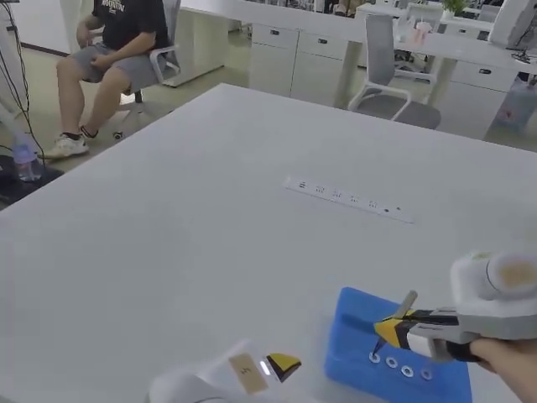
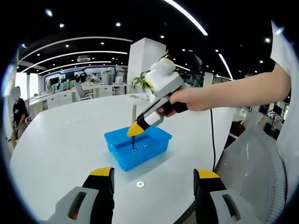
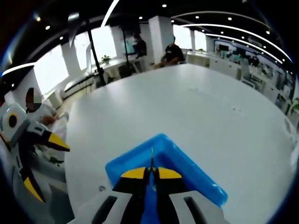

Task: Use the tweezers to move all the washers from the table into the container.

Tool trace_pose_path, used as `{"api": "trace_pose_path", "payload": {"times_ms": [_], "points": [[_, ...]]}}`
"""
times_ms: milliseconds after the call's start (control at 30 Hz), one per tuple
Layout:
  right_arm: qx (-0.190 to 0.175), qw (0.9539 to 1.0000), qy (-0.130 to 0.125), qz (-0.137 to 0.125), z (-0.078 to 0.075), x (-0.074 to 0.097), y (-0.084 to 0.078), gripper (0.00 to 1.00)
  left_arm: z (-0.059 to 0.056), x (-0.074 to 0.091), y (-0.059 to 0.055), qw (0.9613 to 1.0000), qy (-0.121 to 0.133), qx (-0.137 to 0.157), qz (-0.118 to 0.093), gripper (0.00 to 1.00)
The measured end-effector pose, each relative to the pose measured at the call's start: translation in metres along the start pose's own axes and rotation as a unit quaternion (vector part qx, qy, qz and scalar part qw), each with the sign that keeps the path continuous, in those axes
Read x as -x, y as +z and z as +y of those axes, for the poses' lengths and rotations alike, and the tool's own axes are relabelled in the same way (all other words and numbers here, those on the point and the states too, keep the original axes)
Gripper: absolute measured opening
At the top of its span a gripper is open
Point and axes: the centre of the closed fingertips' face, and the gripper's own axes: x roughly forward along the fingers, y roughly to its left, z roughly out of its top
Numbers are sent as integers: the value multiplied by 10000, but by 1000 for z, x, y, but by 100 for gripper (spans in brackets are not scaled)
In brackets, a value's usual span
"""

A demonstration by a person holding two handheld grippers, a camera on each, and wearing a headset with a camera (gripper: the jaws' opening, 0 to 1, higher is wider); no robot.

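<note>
A blue container (image 1: 352, 357) sits near the table's front edge with several washers (image 1: 392, 363) lying in it. My right gripper (image 1: 388, 329) is shut on metal tweezers (image 1: 409, 302), whose tips point down into the container (image 2: 138, 144). In the right gripper view the jaws (image 3: 151, 173) stay closed over the container (image 3: 187, 170), with the thin tweezers (image 3: 152, 156) between them. One washer (image 2: 140, 184) lies on the table in front of the container, just ahead of my open left gripper (image 2: 153, 176). That gripper (image 1: 281, 367) hovers left of the container with nothing in it.
A white power strip (image 1: 348, 199) lies mid-table. A person (image 1: 117, 42) sits on a chair beyond the table's far left edge, with a bottle (image 1: 25, 159) on the floor nearby. An office chair (image 1: 386, 67) and desks stand behind the table.
</note>
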Motion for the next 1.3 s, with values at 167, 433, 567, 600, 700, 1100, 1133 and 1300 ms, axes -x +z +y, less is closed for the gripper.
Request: {"api": "trace_pose_path", "payload": {"times_ms": [167,433,567,600,700,1100,1133,1300], "points": [[135,9998,54,-169,13,10,12,4,0,0,0,10000,-1,-9,1,69],[204,9987,102,-453,33,28,28,4,-1,0,-1,10000,-29,-27,20,69],[237,9982,133,-538,40,34,31,4,-1,-1,-1,10000,-37,-37,31,69],[233,9981,147,-547,42,35,31,4,-1,-1,-1,10000,-37,-38,31,69],[236,9978,205,-578,50,37,29,4,-1,-1,-2,10000,-47,-36,42,69],[-102,9962,711,-491,82,18,4,4,-1,-2,-5,9999,-79,-53,97,69],[-106,9961,749,-463,84,16,2,4,-1,-2,-5,9999,-80,-53,102,69],[-88,9954,903,-301,93,6,-6,4,-1,-2,-5,9999,-76,-36,101,69]]}}
